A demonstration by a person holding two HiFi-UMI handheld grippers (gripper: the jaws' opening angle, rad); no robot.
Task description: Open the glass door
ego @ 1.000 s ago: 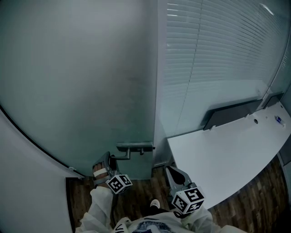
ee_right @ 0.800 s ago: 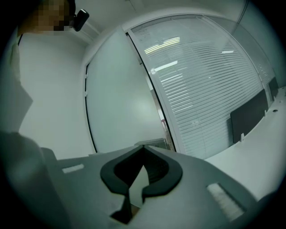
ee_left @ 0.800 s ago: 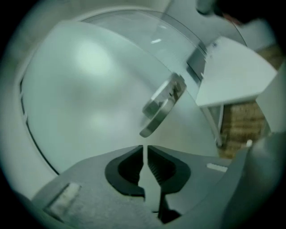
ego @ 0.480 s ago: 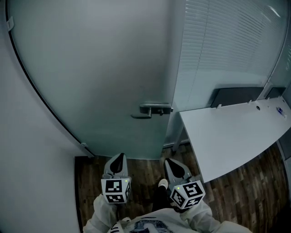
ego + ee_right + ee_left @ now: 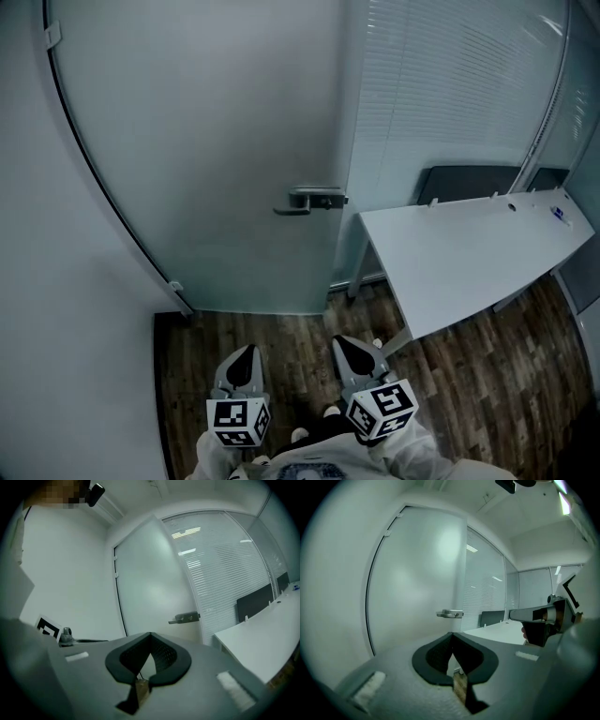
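The frosted glass door (image 5: 216, 141) stands ahead, with its metal lever handle (image 5: 309, 200) at its right edge, next to the glass partition. The handle (image 5: 450, 614) shows small and far off in the left gripper view, and again (image 5: 184, 618) in the right gripper view. My left gripper (image 5: 246, 352) is held low near the body, shut with nothing in it, well back from the door. My right gripper (image 5: 349, 345) is beside it, also shut and holding nothing. Both point toward the door.
A white table (image 5: 469, 248) stands at the right, its corner close to the right gripper. A dark chair back (image 5: 469, 183) sits behind it. Blinds (image 5: 441, 84) cover the glass partition. A white wall (image 5: 56, 281) runs along the left; wood floor (image 5: 281, 337) lies between me and the door.
My left gripper was by the door handle with its jaws apart; it has come away, rolled upright and shut. Both grippers have drawn back from the door, and more floor shows.
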